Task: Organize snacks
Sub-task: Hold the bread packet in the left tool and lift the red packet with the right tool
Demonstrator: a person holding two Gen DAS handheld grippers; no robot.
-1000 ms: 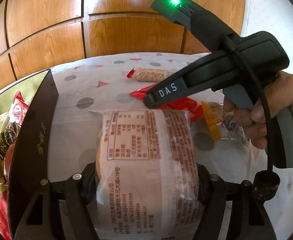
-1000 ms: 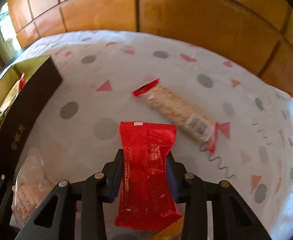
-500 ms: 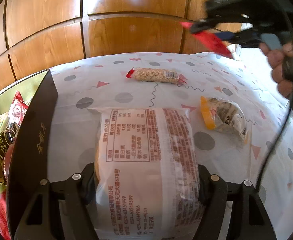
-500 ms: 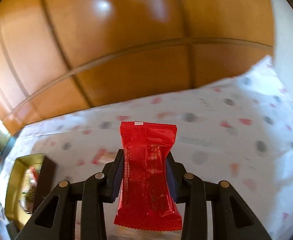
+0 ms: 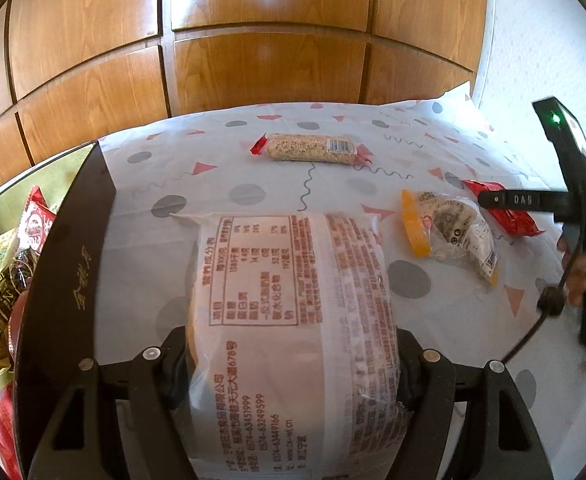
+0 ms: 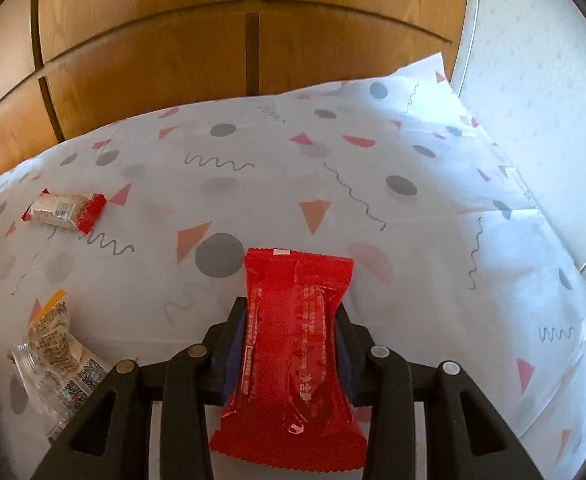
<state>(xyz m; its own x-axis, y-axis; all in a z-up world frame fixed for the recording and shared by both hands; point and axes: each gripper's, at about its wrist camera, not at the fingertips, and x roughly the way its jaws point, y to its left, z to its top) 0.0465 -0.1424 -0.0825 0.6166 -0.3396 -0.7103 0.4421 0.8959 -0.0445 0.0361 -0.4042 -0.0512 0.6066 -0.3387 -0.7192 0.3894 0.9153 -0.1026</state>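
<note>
At the bottom centre of the left wrist view, the left gripper [image 5: 293,364] stands wide, its pads clamped on a large translucent white plastic bread packet [image 5: 293,320] – light, soft, crushable, best held across its middle. In the right view's lower centre, the right gripper [image 6: 291,344] pinches a small red crinkly foil snack pack [image 6: 293,356] at mid-body – slippery, light. Farther up, a clear-wrapped grain bar [image 5: 313,148] lies on the patterned tablecloth [image 6: 373,168].

Red snack pack [image 6: 297,344] & big clear bread bag [image 5: 293,320] each clamped btwn jaws above cloth.
</note>
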